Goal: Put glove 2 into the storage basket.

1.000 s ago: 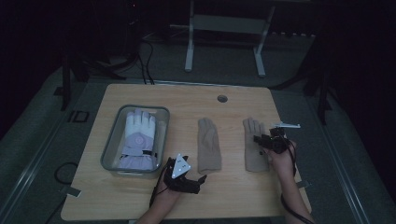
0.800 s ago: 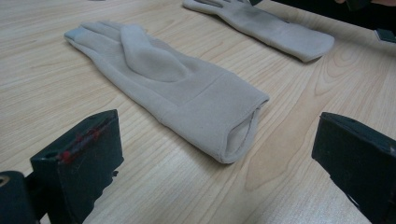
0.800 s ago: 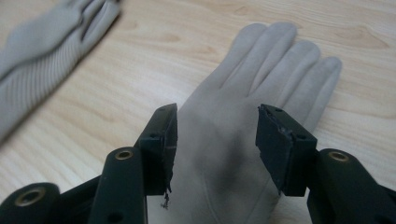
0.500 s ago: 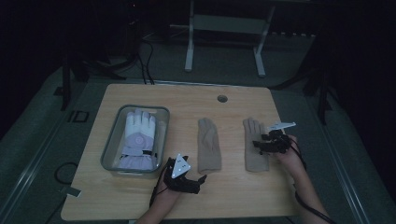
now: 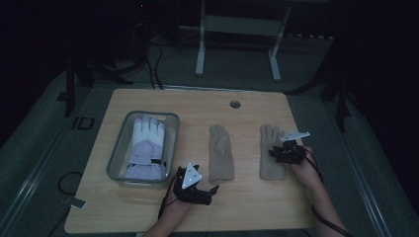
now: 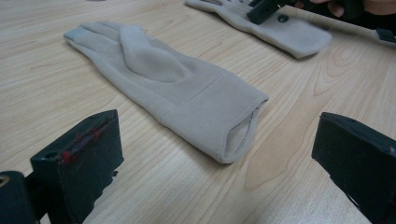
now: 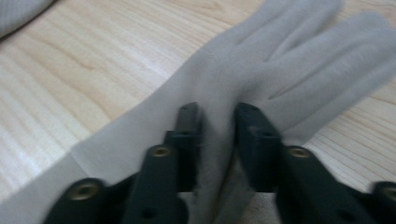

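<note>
The right hand-held gripper (image 5: 277, 153) sits on the right beige glove (image 5: 271, 154), which lies flat near the right edge of the worktop (image 5: 247, 106) with its fingers pointing away from the person. Its jaws have just been closing, and in the right gripper view they stand narrow with a raised fold of the glove's fabric (image 7: 217, 140) pinched between them, just below where the glove's fingers begin. The left hand-held gripper (image 5: 210, 190) rests low near the front of the worktop, its jaws spread wide and holding nothing; in the left gripper view the two black jaws stand far apart at the bottom corners, with bare wood between them. Just ahead of them lies the left beige glove (image 6: 173, 84), flat, its open cuff turned towards this gripper and not touched by it. The two beige gloves lie side by side, apart. At the left of the worktop a clear tray (image 5: 115, 158) holds a white and lilac glove (image 5: 144, 145).
</note>
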Motion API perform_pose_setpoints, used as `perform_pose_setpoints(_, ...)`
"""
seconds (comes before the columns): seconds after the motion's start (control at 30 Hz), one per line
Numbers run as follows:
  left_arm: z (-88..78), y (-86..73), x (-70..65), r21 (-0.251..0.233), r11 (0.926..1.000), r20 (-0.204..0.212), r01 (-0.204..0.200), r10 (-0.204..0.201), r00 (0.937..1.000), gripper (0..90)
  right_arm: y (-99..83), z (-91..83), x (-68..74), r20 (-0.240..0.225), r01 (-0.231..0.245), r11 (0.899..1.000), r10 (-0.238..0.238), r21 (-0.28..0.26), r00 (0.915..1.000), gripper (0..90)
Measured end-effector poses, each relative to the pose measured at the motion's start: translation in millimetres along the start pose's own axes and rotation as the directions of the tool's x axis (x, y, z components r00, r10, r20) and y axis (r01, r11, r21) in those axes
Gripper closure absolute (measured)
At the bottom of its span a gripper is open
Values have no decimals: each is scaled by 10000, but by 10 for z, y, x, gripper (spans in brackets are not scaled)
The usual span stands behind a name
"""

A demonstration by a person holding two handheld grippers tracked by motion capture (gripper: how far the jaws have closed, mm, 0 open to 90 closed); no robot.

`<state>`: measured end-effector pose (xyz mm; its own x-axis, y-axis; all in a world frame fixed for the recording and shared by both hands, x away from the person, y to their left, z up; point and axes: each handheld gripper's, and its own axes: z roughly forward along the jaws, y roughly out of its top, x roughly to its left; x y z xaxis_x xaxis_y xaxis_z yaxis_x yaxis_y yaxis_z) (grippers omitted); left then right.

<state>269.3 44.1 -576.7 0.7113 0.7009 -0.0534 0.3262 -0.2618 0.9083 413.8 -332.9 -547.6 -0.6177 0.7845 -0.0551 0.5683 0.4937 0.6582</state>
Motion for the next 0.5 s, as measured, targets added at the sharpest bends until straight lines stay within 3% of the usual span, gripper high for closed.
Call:
perform_pose_setpoints(0.13, 1, 0, 1, 2, 10000, -12, 15, -15, 10000, 19, 1, 0, 5, 134, -738, 9973, 738, -64, 9972, 793)
perform_pose_setpoints(0.23, -1, 0, 3, -1, 10000, -6, 20, -20, 10000, 19, 8, -24, 14, 215, -1004, 9948, 1007, -147, 9947, 806)
perform_pose_setpoints(0.33, 1, 1, 4, 9, 10000, -10, 36, -36, 10000, 19, 50, -90, 20, 218, -1187, 9924, 1194, -328, 9926, 807)
perform_pose_setpoints(0.5, 1, 0, 2, 8, 10000, -15, 24, -24, 10000, 19, 171, -235, 37, 174, -1101, 9913, 1116, -723, 9936, 809)
